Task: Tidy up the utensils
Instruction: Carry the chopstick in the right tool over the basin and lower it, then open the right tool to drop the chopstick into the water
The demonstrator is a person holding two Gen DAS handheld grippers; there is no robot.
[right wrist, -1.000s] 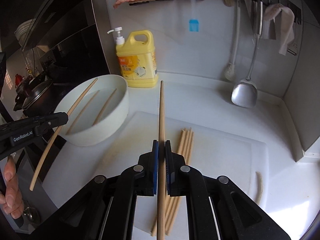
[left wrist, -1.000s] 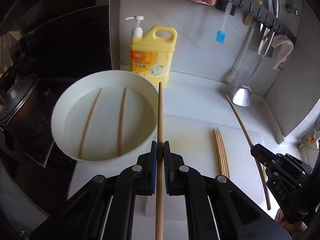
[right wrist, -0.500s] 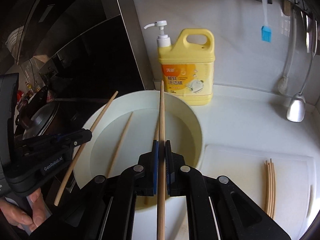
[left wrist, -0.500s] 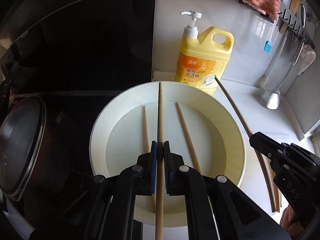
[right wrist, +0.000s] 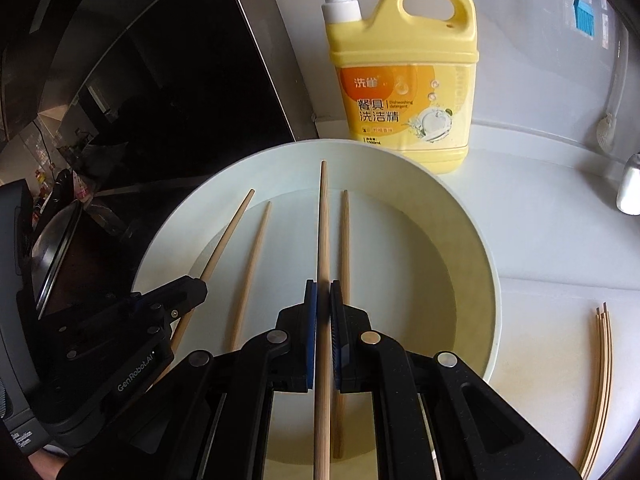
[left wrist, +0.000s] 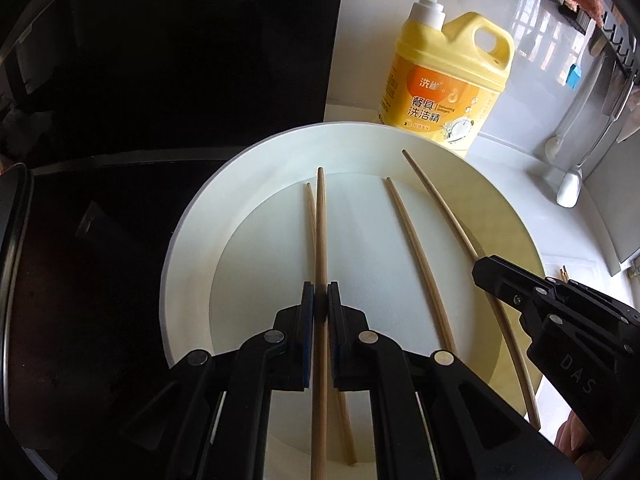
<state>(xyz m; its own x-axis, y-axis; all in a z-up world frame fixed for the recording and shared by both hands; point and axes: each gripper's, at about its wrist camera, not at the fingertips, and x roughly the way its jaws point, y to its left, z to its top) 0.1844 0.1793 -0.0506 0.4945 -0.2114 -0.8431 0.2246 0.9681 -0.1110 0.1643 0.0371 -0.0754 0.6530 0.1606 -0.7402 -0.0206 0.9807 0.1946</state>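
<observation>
A white bowl point(left wrist: 180, 280) of water holds two loose wooden chopsticks point(left wrist: 416, 260) point(right wrist: 252, 264). My left gripper point(left wrist: 320, 292) is shut on a chopstick point(left wrist: 320, 208) that points out over the bowl's middle. My right gripper point(right wrist: 323, 290) is shut on another chopstick point(right wrist: 323, 220), also above the bowl point(right wrist: 492, 280). Each gripper shows in the other's view: the right gripper point(left wrist: 486, 270) at the bowl's right side with its chopstick point(left wrist: 440, 208), the left gripper point(right wrist: 196, 288) at the bowl's left side with its chopstick point(right wrist: 230, 232). Several more chopsticks point(right wrist: 600, 360) lie bundled on the white board to the right.
A yellow detergent bottle point(right wrist: 404, 80) with a pump stands just behind the bowl. A dark stove with a pot lid point(right wrist: 52, 248) is on the left, and a black panel rises behind it. A ladle point(left wrist: 568, 188) and other utensils hang on the right wall.
Both grippers have carried their chopsticks leftward from above the cutting board to above the bowl and sunk closer to it. Both stay shut.
</observation>
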